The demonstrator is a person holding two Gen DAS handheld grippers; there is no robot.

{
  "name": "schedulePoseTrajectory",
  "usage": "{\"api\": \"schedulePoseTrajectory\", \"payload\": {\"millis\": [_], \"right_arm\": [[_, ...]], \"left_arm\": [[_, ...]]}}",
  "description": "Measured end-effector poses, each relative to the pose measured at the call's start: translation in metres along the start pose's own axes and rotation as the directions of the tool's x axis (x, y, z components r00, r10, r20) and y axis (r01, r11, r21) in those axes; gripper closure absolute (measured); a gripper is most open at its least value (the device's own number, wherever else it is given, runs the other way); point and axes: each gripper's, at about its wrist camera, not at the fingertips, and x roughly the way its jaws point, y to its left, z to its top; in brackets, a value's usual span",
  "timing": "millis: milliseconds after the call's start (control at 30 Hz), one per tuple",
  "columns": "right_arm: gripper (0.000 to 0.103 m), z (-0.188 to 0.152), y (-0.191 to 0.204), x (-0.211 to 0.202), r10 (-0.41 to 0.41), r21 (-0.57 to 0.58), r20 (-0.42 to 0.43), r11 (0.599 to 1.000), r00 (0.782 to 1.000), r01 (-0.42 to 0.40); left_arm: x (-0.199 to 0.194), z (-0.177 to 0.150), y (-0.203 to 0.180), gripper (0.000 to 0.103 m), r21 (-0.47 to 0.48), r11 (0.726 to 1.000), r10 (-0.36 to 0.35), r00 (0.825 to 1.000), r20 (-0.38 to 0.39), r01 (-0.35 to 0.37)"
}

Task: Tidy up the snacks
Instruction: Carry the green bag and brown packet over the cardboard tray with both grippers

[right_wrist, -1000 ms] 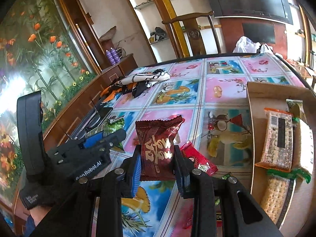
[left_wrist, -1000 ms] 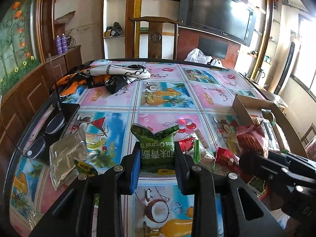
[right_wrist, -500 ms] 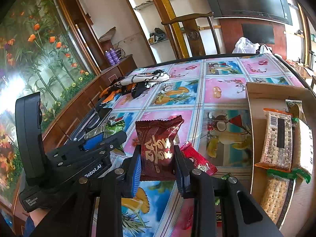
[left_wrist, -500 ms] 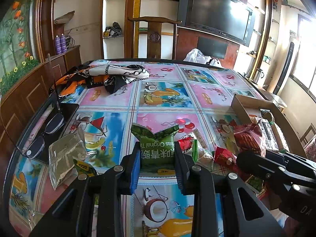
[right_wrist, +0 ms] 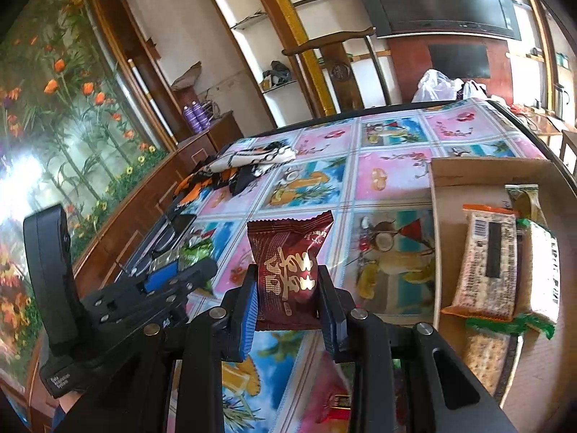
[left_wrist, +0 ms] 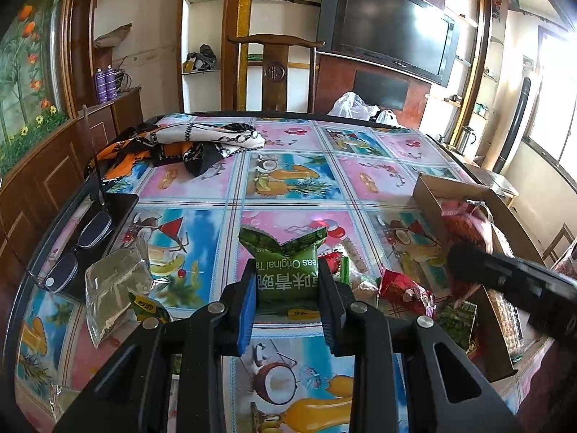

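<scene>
Two snacks are held now: the left gripper (left_wrist: 286, 301) is closed on a green packet (left_wrist: 285, 269), and the right gripper (right_wrist: 286, 306) pinches a dark red packet (right_wrist: 288, 270), both above the table (left_wrist: 288, 180). The cardboard box (right_wrist: 450, 180) lies to the right of the red packet, very near, so I think the right hand goes first
</scene>
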Motion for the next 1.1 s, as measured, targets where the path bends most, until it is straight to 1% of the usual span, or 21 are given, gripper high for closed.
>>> {"api": "schedulePoseTrajectory", "payload": {"millis": [133,267,567,667,800,900,1000,1100], "right_arm": [[0.071,0.007,-0.014,-0.011,-0.016,0.031,0.03,0.999,0.999,0.015],[0.071,0.016,-0.041,-0.024,-0.04,0.102,0.056,0.994,0.998,0.034],[0.071,0.028,-0.089,-0.051,-0.091,0.223,0.105,0.973,0.99,0.065],[0.071,0.03,-0.104,-0.061,-0.106,0.258,0.12,0.964,0.987,0.072],[0.071,0.032,-0.122,-0.072,-0.132,0.293,0.134,0.952,0.982,0.088],[0.071,0.032,-0.134,-0.079,-0.149,0.323,0.138,0.941,0.979,0.098],[0.071,0.031,-0.147,-0.085,-0.163,0.346,0.138,0.932,0.977,0.107],[0.071,0.031,-0.156,-0.091,-0.183,0.358,0.132,0.925,0.974,0.126]], "left_arm": [[-0.003,0.0,-0.004,0.074,0.007,1.0,-0.021,1.0,0.007,0.021],[-0.006,-0.001,-0.012,0.074,0.016,0.999,-0.047,0.999,0.012,0.047],[-0.012,-0.002,-0.039,0.074,0.037,0.995,-0.093,0.996,0.012,0.092],[-0.016,-0.002,-0.052,0.074,0.046,0.992,-0.12,0.993,0.016,0.12],[-0.019,-0.003,-0.076,0.074,0.065,0.983,-0.171,0.985,0.009,0.17],[-0.018,-0.005,-0.1,0.074,0.082,0.972,-0.218,0.976,-0.012,0.219],[-0.019,-0.01,-0.127,0.074,0.109,0.958,-0.265,0.964,-0.031,0.266],[-0.02,-0.015,-0.156,0.074,0.138,0.938,-0.315,0.948,-0.054,0.319]]}}
